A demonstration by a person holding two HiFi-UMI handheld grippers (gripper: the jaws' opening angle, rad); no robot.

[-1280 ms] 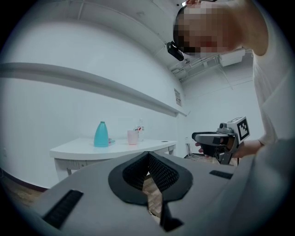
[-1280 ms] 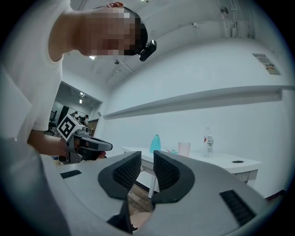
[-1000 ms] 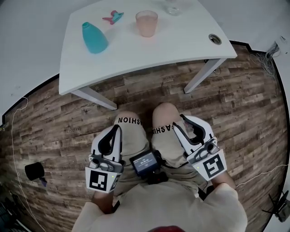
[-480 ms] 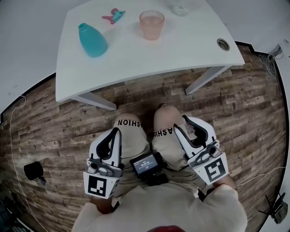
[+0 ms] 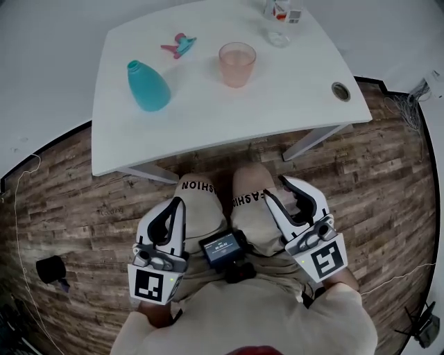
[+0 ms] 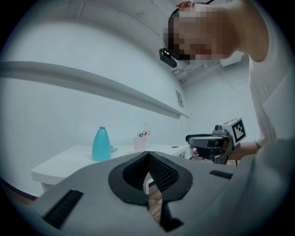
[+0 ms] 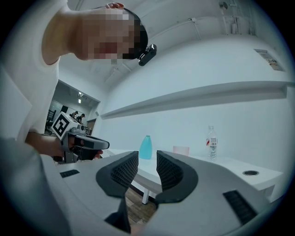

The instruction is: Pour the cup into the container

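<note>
Cup on table, well beyond just-opening, empty jaws of right gripper

Beige shirt, lettered shorts, white left tongs

The head view's top cuts off a clear bottle at the bench's far edge. The pink-and-teal thing toward the far left corner and the cup's contents are too small to tell.

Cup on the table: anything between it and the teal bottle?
Nothing visible. Bare tabletop separates the cup from the teal bottle; the spray head lies farther back, off that line.
</note>
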